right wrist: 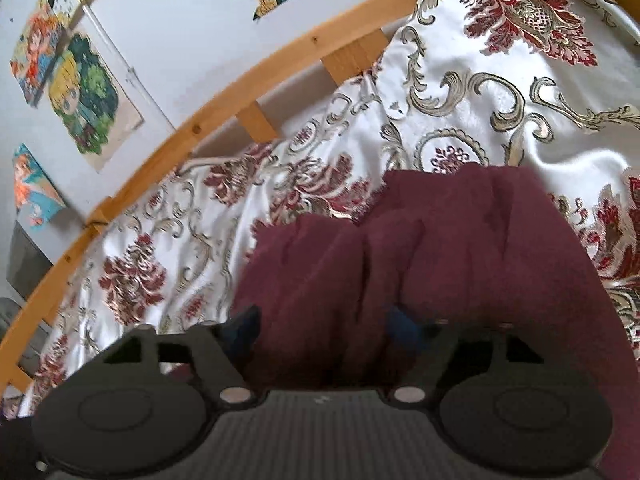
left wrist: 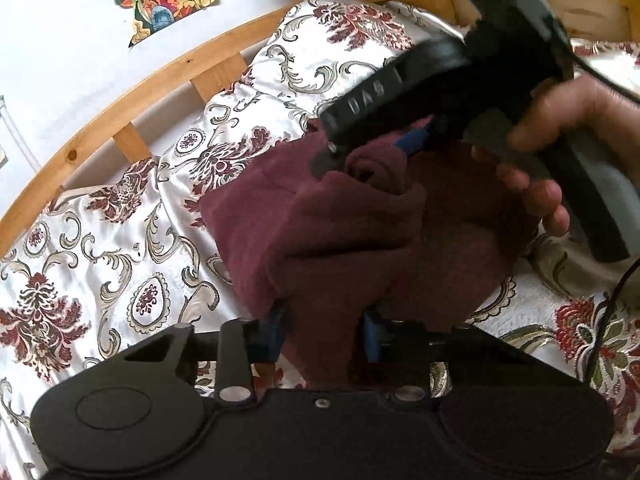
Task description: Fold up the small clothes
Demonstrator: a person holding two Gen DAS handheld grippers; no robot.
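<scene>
A dark red cloth [left wrist: 320, 232] lay bunched up on a bed, on top of a shiny white cover [left wrist: 120, 240] with red flowers and curly leaves. A wooden bed rail [left wrist: 120, 108] ran behind the cover, and bright cartoon pictures [right wrist: 88, 92] hung on the pale wall.

The left gripper [left wrist: 324, 332] was low over the near edge of the cloth. Its blue fingers [left wrist: 276, 328] had cloth bunched between them and looked to be pinching it.

The right gripper [left wrist: 360, 152] was at the far side of the cloth, with a person's hand [left wrist: 560, 152] around its handle. A small roll of cloth sat right at its tip. In the right wrist view, cloth filled the gap between its blue fingers [right wrist: 244, 328], but the picture was blurry. I could not tell if those fingers were squeezing the cloth or only sitting around it.
</scene>
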